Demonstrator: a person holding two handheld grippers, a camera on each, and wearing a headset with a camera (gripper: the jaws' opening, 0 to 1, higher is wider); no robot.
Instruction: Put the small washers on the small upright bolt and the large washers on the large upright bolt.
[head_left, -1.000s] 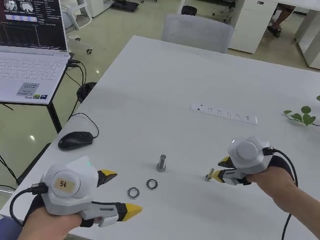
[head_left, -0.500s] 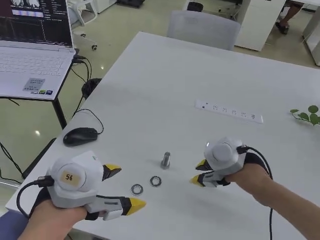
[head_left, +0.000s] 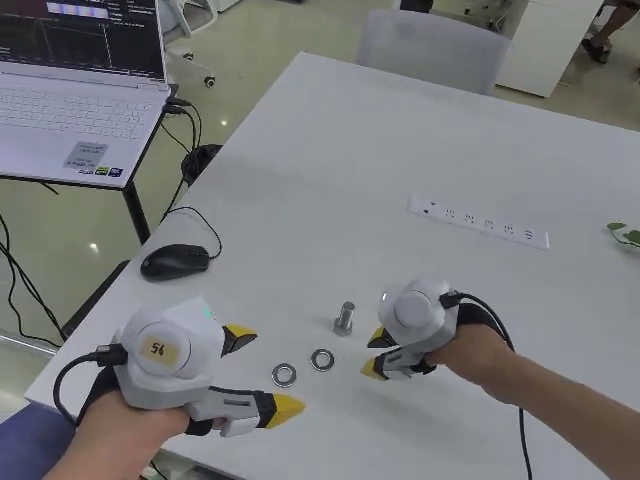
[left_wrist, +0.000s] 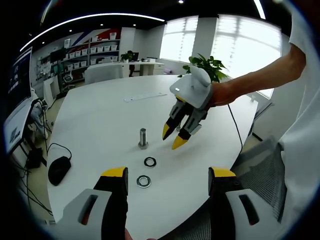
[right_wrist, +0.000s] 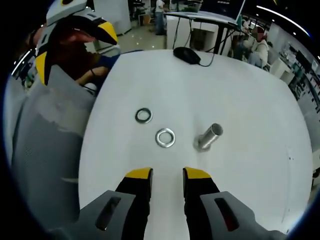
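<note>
The right tool (head_left: 374, 355) has been carried left across the smooth matt white worktop (head_left: 400, 150), toward the work; a pick-up is judged next. Its yellow-tipped jaws are set narrow, with nothing between. The left tool (head_left: 272, 369) is held wide and empty. The upright cylindrical steel bolt (head_left: 344, 317) stands bare. A flat shiny steel ring washer (head_left: 321, 359) lies just near of it, and a second steel washer (head_left: 284, 375) lies to the near left.

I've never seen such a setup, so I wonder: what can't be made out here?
Washers: too small in the head view to tell large from small.
Laptop: screen cut off by the head view's top edge.
Table behind the right claw: hidden by claw and hand, head view.
</note>
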